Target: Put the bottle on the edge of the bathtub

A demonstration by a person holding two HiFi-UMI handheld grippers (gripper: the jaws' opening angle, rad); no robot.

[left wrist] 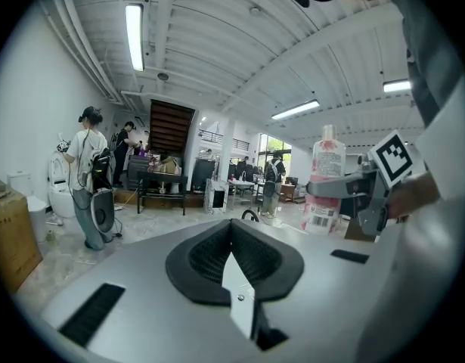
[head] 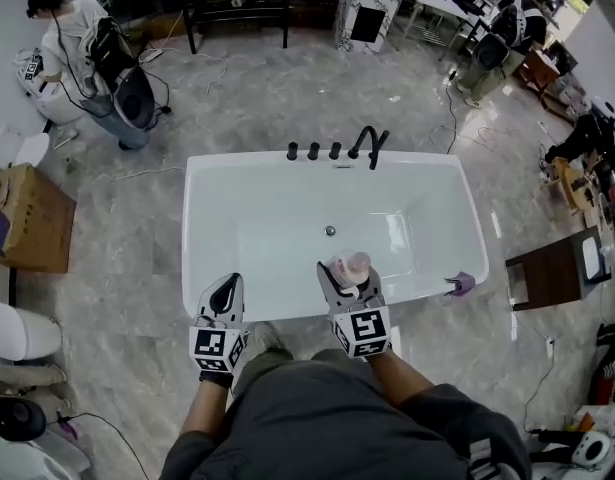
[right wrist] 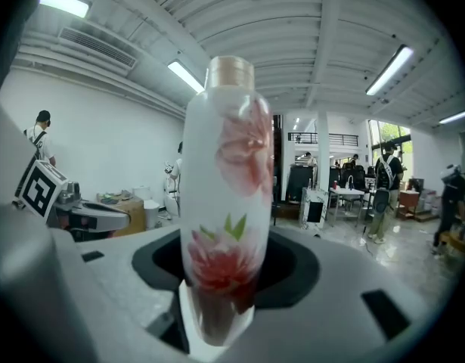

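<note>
Just past the near rim of the white bathtub [head: 282,311], over the basin, the flower-printed bottle [head: 350,266] hangs in the right gripper [head: 345,274]. That gripper's jaws are clamped on the lower part of the bottle's body. Its own view shows the pink blossoms rising from between them, with the beige cap at the top. The left gripper view sees the bottle from the side: it stands upright, cap up, with a jaw crossing it roughly level.

The relation that counts is between the bottle's base and the rim. From the head view, the bottle sits slightly beyond the near edge, on the basin side, while the gripper's body reaches across that edge from the person's side. The nearest strip of rim therefore lies a little back toward the person and below the base. By my reading, a short pull back and a lowering would meet it, with the long axis kept vertical so the base lands flat. The rim looks narrow, so a base set too far inward could tip into the tub.

The left gripper [head: 224,293] hovers near the same edge, well to the left of the bottle. Its jaws are together with nothing between them. A small purple object [head: 460,285] rests on the rim off to the right, apart from the likely landing spot.
</note>
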